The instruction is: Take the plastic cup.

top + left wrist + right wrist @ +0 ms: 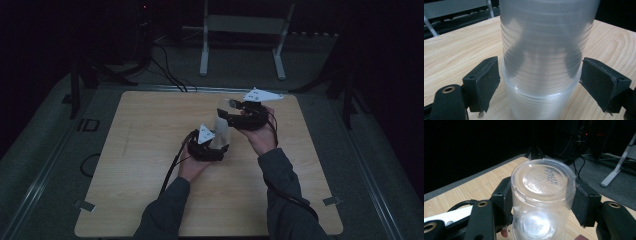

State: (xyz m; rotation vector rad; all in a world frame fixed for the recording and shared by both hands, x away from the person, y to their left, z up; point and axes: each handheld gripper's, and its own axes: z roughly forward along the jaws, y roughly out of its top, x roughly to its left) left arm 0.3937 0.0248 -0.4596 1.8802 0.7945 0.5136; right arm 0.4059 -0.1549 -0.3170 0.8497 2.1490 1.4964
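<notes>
A stack of clear plastic cups (220, 131) stands upside down near the middle of the wooden table (145, 150). My left gripper (218, 146) sits low around the stack, its black pads (486, 80) on either side of the lower cups (539, 102) with a thin gap, so it is open. My right gripper (231, 107) is shut on the top cup (544, 182), gripping it just under its embossed base. In the left gripper view that top cup (544, 42) stands partly raised out of the cups below it, and the right gripper's dark jaws show through its wall.
The room around the table is dark. A white metal stand (242, 30) and cables (167, 70) are on the floor beyond the far edge. A black tripod (535, 151) stands off the table's far corner. Bare wood lies on all sides of the cups.
</notes>
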